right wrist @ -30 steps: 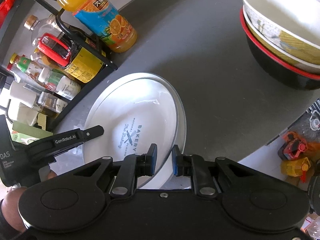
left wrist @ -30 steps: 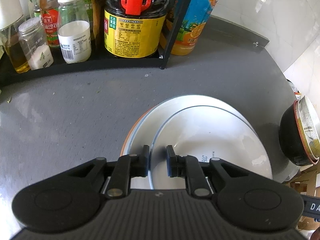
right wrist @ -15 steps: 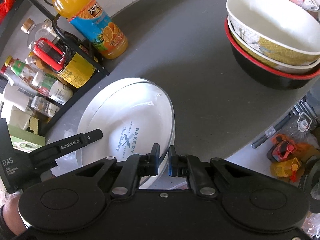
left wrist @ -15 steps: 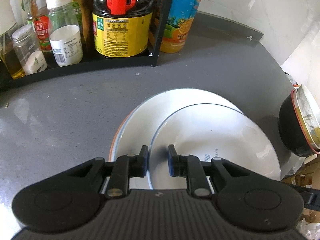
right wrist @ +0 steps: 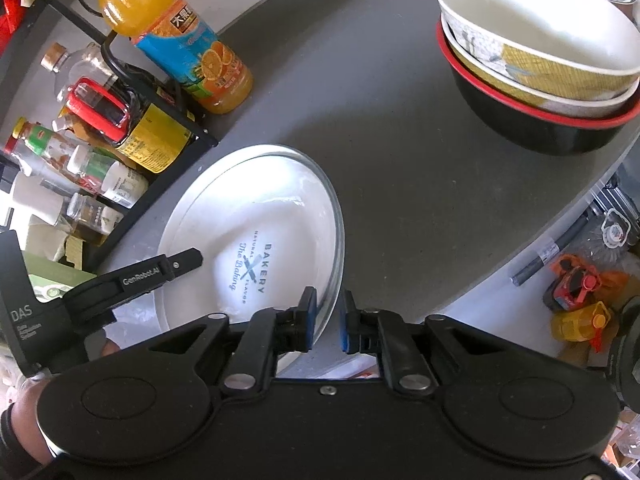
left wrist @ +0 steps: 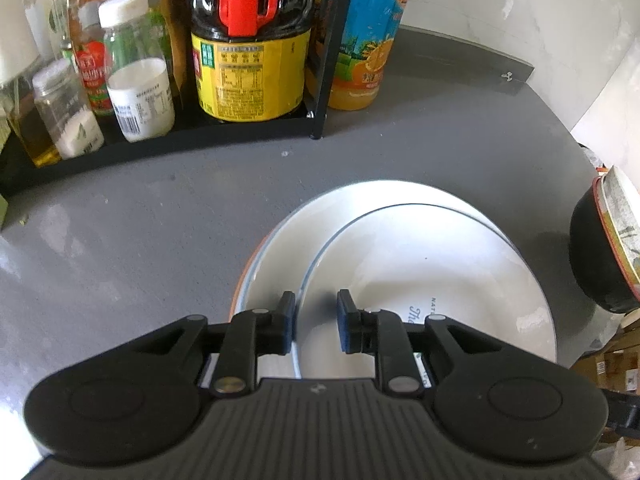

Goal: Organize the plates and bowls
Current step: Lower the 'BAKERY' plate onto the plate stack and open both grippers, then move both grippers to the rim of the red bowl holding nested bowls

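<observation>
The white plate (right wrist: 280, 216) with the bakery lettering lay on top of a larger white plate (left wrist: 304, 248), slid off-centre toward the near edge of the grey surface (left wrist: 140, 208), and an orange rim at the stack's left side hinted at a third plate underneath, though that could not be confirmed. The left gripper (left wrist: 316, 320) had its fingers spread either side of the upper plate's left rim without pinching it; the right gripper (right wrist: 327, 318) likewise straddled the right rim with a visible gap, so neither held anything. The main risk, as I judged it, was the overhang: the plates sat close to the edge, and a nudge from either finger while closing could slide the top plate off the stack or over the lip. A shallow one-sided pinch on the glossy rim might also slip when lifted. Three nested bowls (right wrist: 540, 60) stood well apart at the far right: a black one at the bottom and two patterned cream ones inside. An orange juice bottle (right wrist: 188, 48) stood beside the rack of condiment bottles (left wrist: 160, 80).
</observation>
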A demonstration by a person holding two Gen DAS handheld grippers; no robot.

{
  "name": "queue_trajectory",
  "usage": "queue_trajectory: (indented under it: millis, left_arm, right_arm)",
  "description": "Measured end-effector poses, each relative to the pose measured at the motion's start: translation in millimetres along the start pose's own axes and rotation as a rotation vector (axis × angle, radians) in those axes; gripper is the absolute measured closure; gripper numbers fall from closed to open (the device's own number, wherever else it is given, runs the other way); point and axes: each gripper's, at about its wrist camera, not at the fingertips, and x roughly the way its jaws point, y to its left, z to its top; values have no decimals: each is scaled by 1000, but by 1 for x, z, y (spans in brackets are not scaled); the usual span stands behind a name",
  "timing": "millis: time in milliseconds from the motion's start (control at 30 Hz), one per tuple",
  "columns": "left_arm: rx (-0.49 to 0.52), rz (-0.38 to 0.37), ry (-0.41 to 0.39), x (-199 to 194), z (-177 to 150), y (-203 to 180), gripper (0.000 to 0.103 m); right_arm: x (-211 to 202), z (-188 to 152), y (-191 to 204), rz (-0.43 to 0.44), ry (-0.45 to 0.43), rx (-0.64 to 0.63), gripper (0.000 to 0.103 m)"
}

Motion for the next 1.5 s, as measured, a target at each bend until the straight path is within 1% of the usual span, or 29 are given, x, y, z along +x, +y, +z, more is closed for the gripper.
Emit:
queue_trajectory:
  millis: [100, 167, 367, 467, 567, 700, 967, 1100, 1233, 1267, 1367, 1400, 1433, 1500]
  left_arm:
    - [30, 17, -10, -2, 2, -3, 83]
    - [49, 25, -16, -2, 4, -5, 82]
    - [94, 44, 6, 1, 8, -11, 80]
    - [75, 42, 34, 3, 11, -10, 79]
    - [49, 29, 70, 5, 15, -8, 75]
    - [-37, -10, 98, 6, 21, 0, 65]
    - [-137, -26, 168, 8, 31, 6, 58]
    - [-160, -29, 213, 10, 37, 9, 57]
    - [-122, -12, 258, 12, 46, 5, 55]
    - [-114, -4, 262, 11, 48, 4, 54]
    - [-82, 25, 240, 3, 55, 0, 42]
    - [-68, 38, 233, 1, 56, -2, 36]
    - [-54, 51, 229, -1, 58, -3, 34]
    - [-48, 54, 228, -4, 59, -3, 33]
  right_arm:
    - [3, -2, -3, -7, -1, -4, 83]
    - [5, -3, -5, -12, -2, -2, 77]
    - [10, -5, -9, -5, -2, 4, 75]
    - [11, -6, -10, -1, -1, 10, 75]
    - [11, -6, -12, 4, -2, 15, 75]
    - [12, -5, -12, 13, -5, 25, 75]
    - [16, -4, -13, 23, -7, 46, 75]
    - [20, -3, -11, 20, -9, 48, 76]
    - [25, -3, -7, 18, -7, 42, 79]
    - [26, -3, -6, 18, -5, 39, 80]
    - [29, -3, -5, 16, -6, 28, 83]
    - [29, -4, -4, 11, -6, 22, 83]
    - [30, -4, -2, 3, -6, 17, 83]
    - [32, -4, 0, -4, -8, 8, 83]
